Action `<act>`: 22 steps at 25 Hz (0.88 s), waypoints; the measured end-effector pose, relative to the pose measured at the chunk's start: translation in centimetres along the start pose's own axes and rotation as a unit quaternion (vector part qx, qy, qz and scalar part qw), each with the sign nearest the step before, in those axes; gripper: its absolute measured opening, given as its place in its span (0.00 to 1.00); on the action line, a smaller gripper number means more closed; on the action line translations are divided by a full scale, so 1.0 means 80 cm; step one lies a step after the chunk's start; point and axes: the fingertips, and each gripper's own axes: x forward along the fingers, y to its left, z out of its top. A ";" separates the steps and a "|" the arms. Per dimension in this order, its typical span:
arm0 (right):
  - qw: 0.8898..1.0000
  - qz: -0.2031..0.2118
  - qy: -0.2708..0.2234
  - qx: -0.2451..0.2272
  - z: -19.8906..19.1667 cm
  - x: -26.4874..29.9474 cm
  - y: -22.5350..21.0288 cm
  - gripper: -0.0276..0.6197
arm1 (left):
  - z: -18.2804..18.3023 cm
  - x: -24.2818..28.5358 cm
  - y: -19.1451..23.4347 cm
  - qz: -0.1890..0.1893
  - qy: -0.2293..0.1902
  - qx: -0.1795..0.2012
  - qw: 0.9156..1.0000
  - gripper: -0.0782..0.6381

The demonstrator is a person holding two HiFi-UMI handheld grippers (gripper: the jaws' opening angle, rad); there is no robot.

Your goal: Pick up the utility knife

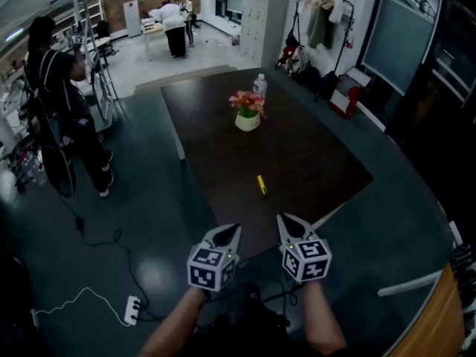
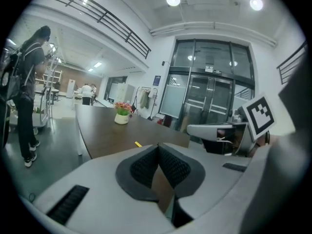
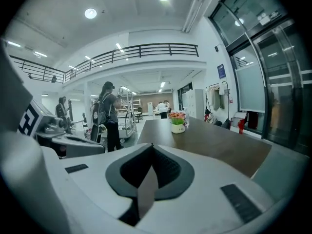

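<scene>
The yellow utility knife (image 1: 262,185) lies on the dark brown table (image 1: 312,162), a little in from its near edge. Both grippers hang short of that edge, over the floor, and point toward the table. My left gripper (image 1: 230,233) is shut with nothing between its pads, and so is my right gripper (image 1: 287,224). In the left gripper view the knife (image 2: 138,144) shows as a small yellow sliver just above the closed jaw tips (image 2: 158,146), with the right gripper (image 2: 214,130) beside it. The right gripper view shows its own jaws (image 3: 151,146) closed and no knife.
A white pot of flowers (image 1: 248,114) and a water bottle (image 1: 259,85) stand at the table's far end. A person with a backpack (image 1: 63,110) stands on the floor to the left. A white power strip (image 1: 132,309) and cables lie near my feet. A curved wooden counter (image 1: 439,311) is at right.
</scene>
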 end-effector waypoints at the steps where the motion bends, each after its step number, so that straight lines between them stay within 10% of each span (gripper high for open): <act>1: 1.000 0.005 0.007 0.000 -0.003 0.018 -0.009 0.06 | 0.000 0.010 0.005 0.008 0.001 -0.003 1.000 0.12; 13: 0.988 0.076 0.136 -0.014 -0.072 0.205 -0.089 0.13 | 0.004 0.104 0.043 0.090 0.039 -0.044 0.994 0.12; 22: 0.972 0.053 0.218 -0.063 -0.125 0.289 -0.116 0.25 | -0.002 0.123 0.071 0.139 0.054 -0.065 0.987 0.12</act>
